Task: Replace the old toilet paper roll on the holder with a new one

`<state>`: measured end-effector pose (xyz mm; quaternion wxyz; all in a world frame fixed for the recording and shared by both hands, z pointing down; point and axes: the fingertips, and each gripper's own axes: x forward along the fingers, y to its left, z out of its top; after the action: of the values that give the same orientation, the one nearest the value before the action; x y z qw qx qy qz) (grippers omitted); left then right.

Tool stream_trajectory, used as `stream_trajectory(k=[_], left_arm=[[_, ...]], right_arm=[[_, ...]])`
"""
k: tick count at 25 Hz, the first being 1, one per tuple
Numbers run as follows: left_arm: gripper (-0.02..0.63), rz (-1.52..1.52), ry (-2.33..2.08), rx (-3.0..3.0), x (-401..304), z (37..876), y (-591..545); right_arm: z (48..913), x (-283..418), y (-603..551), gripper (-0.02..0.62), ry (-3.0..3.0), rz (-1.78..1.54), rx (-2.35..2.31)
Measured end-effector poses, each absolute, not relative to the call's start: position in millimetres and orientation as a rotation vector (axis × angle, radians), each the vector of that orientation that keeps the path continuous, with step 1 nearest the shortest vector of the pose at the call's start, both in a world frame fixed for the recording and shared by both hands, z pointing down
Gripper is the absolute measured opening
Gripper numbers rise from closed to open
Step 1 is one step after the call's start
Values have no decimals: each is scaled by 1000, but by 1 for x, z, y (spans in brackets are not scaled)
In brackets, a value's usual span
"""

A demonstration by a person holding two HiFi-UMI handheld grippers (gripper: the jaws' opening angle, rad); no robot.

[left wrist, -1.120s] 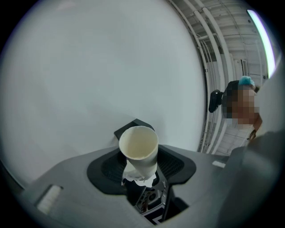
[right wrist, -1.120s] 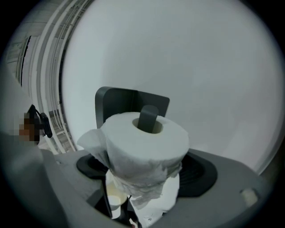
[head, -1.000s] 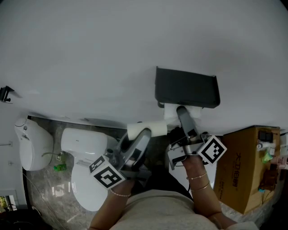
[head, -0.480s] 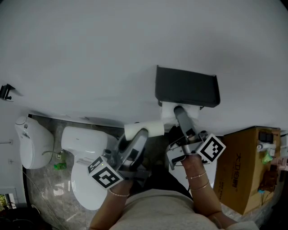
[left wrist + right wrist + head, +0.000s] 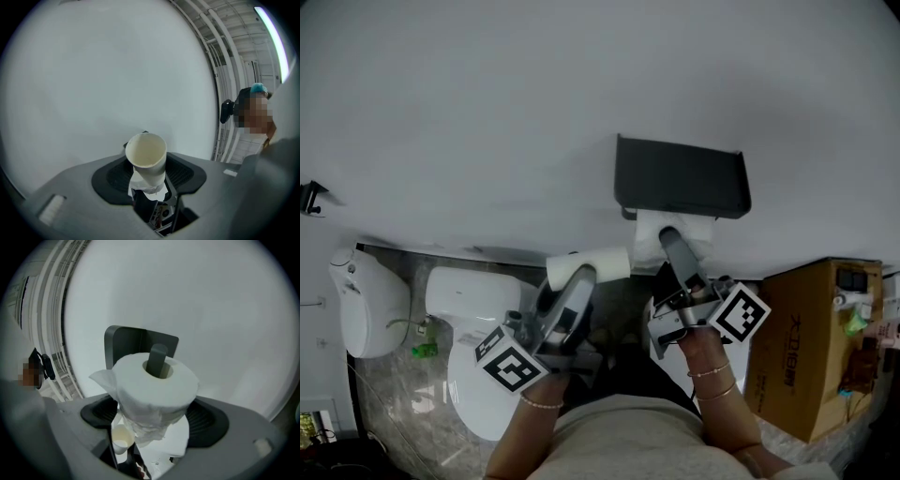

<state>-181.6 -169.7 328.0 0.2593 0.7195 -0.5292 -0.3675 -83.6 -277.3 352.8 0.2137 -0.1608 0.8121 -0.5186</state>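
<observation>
The dark grey holder (image 5: 680,178) hangs on the white wall. In the right gripper view its spindle (image 5: 157,359) passes through the core of the new white roll (image 5: 154,383). My right gripper (image 5: 673,239) reaches up under the holder, jaws shut on the new roll (image 5: 675,232). My left gripper (image 5: 579,277) sits lower and to the left, shut on the old cardboard tube (image 5: 589,266). In the left gripper view the tube (image 5: 146,157) stands up between the jaws with scraps of paper at its base. The tube (image 5: 121,437) also shows below the new roll.
A white toilet (image 5: 483,361) stands below left, with another white fixture (image 5: 356,300) further left. A cardboard box (image 5: 820,347) sits at the right beside the holder. A small black hook (image 5: 311,195) is on the far-left wall. A person stands in the background (image 5: 258,112).
Only the head view has shifted slightly. Both grippers keep their holds and their places.
</observation>
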Motion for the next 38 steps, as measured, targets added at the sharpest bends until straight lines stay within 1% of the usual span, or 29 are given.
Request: stream_trajectory(k=[8,15,19,27,29,32,33,34,36,37,38], left_arm=[[215,-985,-1364,1985,-171,327,-165],[215,-977,-1277,2043,-153,318,-166],[215,-967,-1229,2083,-142,310,-169],[215,-875,-1187,2234,-122,289,-170],[215,-854,-1196,2280,-120,282,-170],[215,-832,-1204,2334,-117,273,-169],[215,-830,-1203,2343,-116,271,-169],[215,-829,-1200,2347,-114,270,-168],[214,-830,-1194,2350,-113,267,-168],[214,-830,-1194,2352,-113,266,-168],[215,-829,-1198,2357,-113,265,-168]], right_arm=[[350,-70,-263,449,2267,-1415,-493],[349,-40,-258,449,2259,-1358,-577],[332,-24,-255,449,2293,-1247,-619],[307,-23,-233,448,2533,-999,-684],[297,-23,-229,434,2553,-939,-685],[284,-25,-223,390,2570,-866,-664],[281,-25,-221,359,2569,-849,-652],[279,-25,-220,320,2565,-833,-641],[274,-24,-216,180,2555,-798,-624],[271,-25,-214,127,2558,-774,-619],[268,-26,-213,103,2569,-746,-614]])
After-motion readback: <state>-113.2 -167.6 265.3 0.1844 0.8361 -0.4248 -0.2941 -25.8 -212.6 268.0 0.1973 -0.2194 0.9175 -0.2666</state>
